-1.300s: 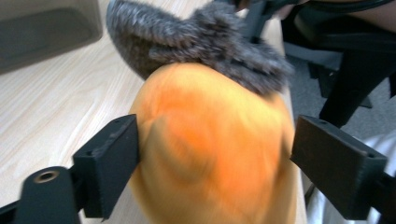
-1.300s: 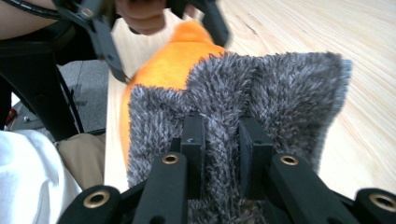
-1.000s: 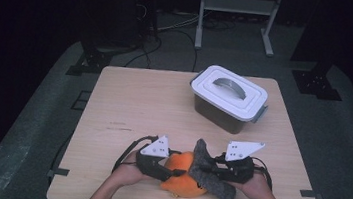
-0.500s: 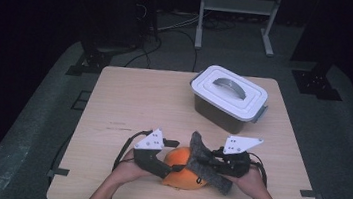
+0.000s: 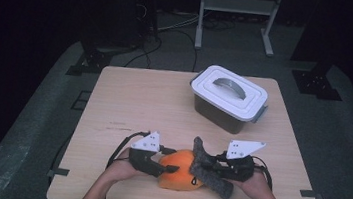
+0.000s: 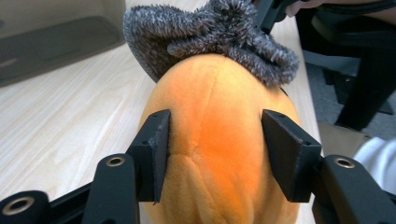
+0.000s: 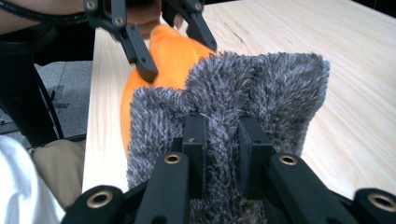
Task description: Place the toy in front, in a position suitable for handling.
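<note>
An orange plush toy [image 5: 178, 170] lies near the table's front edge. In the left gripper view its rounded body [image 6: 219, 135] sits between my two black jaws, and both pads press its sides, so my left gripper [image 6: 215, 154] is shut on it. A grey fuzzy cloth [image 5: 210, 172] drapes over the toy's right end. My right gripper [image 7: 223, 140] is shut on a fold of that cloth [image 7: 266, 88]. Beyond the cloth, the right gripper view shows the toy [image 7: 170, 51] with the left gripper [image 7: 180, 58] around it.
A clear storage box with a white handled lid [image 5: 229, 94] stands at the back right of the wooden table [image 5: 139, 100]. The table's front edge is just below both hands. Cables trail from both grippers.
The grey cloth has been drawn leftward over the toy's right end, and the right gripper has come closer to the left one. The left gripper still grips the toy.
</note>
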`<state>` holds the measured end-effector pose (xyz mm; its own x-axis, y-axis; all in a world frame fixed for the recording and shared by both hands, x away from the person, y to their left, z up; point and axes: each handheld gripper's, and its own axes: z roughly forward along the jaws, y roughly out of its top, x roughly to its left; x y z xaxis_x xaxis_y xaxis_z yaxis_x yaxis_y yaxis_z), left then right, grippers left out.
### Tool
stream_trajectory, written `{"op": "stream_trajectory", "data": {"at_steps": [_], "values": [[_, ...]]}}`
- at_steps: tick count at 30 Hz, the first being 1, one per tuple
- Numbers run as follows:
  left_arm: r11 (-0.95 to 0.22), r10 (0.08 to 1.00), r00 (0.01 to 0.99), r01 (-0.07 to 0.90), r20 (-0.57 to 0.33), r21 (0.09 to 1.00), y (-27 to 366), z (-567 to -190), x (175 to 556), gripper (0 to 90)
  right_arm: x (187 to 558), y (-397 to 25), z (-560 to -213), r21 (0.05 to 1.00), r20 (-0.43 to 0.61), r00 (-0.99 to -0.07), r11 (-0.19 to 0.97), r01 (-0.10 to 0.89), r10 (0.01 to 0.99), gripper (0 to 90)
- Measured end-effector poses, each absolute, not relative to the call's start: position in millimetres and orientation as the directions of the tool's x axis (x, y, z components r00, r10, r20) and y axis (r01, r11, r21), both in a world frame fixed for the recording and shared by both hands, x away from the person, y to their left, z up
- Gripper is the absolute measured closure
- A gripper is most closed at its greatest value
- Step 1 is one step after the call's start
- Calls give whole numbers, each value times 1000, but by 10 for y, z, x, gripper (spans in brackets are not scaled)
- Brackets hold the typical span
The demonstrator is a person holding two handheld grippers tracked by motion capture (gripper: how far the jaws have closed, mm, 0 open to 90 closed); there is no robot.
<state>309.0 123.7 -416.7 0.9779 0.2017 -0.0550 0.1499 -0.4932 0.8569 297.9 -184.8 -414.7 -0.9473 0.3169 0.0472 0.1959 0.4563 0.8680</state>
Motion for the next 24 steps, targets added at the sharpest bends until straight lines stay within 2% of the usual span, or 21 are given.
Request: {"op": "stream_trajectory", "data": {"at_steps": [2, 5, 6, 8, 10, 12, 24], "values": [[-491, 195, 979, 151, -61, 858, 1220, -4152, 3087, 382, 2967, -1843, -4155, 868, 50, -948, 457, 196, 313, 748], [-502, 220, 974, 165, -59, 849, 1162, -4126, 3086, 228, 2942, -1798, -4137, 867, 29, -951, 465, 177, 307, 748], [-509, 223, 973, 164, -54, 845, 1142, -4130, 3082, 217, 2940, -1783, -4131, 870, 26, -952, 462, 172, 305, 747], [-521, 227, 973, 151, -34, 840, 1123, -4152, 3069, 234, 2938, -1753, -4124, 870, 17, -952, 465, 165, 307, 745], [-526, 236, 972, 143, -17, 838, 1141, -4155, 3072, 347, 2938, -1745, -4128, 867, 5, -950, 472, 160, 311, 745], [-522, 240, 970, 151, -25, 839, 1162, -4150, 3090, 413, 2951, -1767, -4134, 869, 16, -948, 465, 171, 318, 746], [-521, 238, 970, 178, -59, 834, 1282, -4184, 3130, 427, 3024, -1948, -4243, 841, 93, -933, 473, 261, 348, 752]]}}
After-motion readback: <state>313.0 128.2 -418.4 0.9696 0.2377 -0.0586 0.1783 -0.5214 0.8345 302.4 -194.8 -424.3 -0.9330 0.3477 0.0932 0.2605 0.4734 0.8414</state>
